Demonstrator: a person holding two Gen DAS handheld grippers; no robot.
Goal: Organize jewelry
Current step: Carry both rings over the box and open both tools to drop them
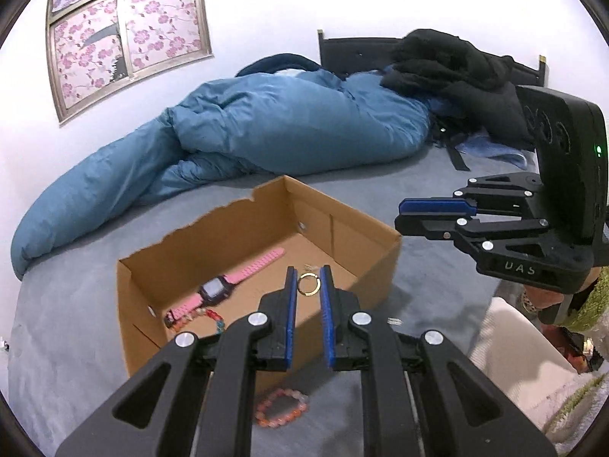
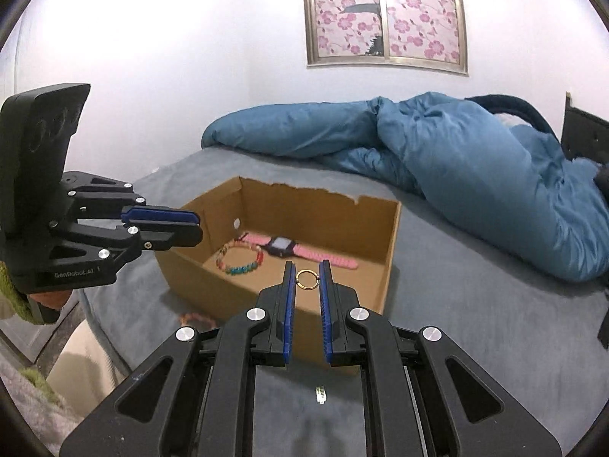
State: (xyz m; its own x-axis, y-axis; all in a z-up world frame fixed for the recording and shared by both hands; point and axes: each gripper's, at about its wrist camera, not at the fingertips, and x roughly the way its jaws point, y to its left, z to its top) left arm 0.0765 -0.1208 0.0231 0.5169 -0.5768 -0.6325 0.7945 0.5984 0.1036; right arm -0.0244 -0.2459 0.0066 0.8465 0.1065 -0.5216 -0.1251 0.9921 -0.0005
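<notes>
An open cardboard box (image 1: pixel 160 278) (image 2: pixel 394 240) stands on the grey bed. Inside lie a pink watch (image 1: pixel 219 289) (image 2: pixel 281 246), a multicoloured bead bracelet (image 2: pixel 239 261) (image 1: pixel 219 321) and a gold ring (image 1: pixel 308 285) (image 2: pixel 306 279). My left gripper (image 1: pixel 308 278) hovers over the box's near wall, jaws open, the ring seen between the fingertips on the box floor. My right gripper (image 2: pixel 306 272) is open over the box too. An orange bead bracelet (image 1: pixel 281 407) (image 2: pixel 198 319) lies on the bed outside the box. A small silver piece (image 1: pixel 395 320) (image 2: pixel 321 395) lies on the bed.
A blue duvet (image 1: pixel 247 129) (image 2: pixel 456 160) is bunched behind the box. Black clothes (image 1: pixel 449 64) lie at the headboard. The bed's edge and the floor (image 1: pixel 514 342) are at the right in the left wrist view.
</notes>
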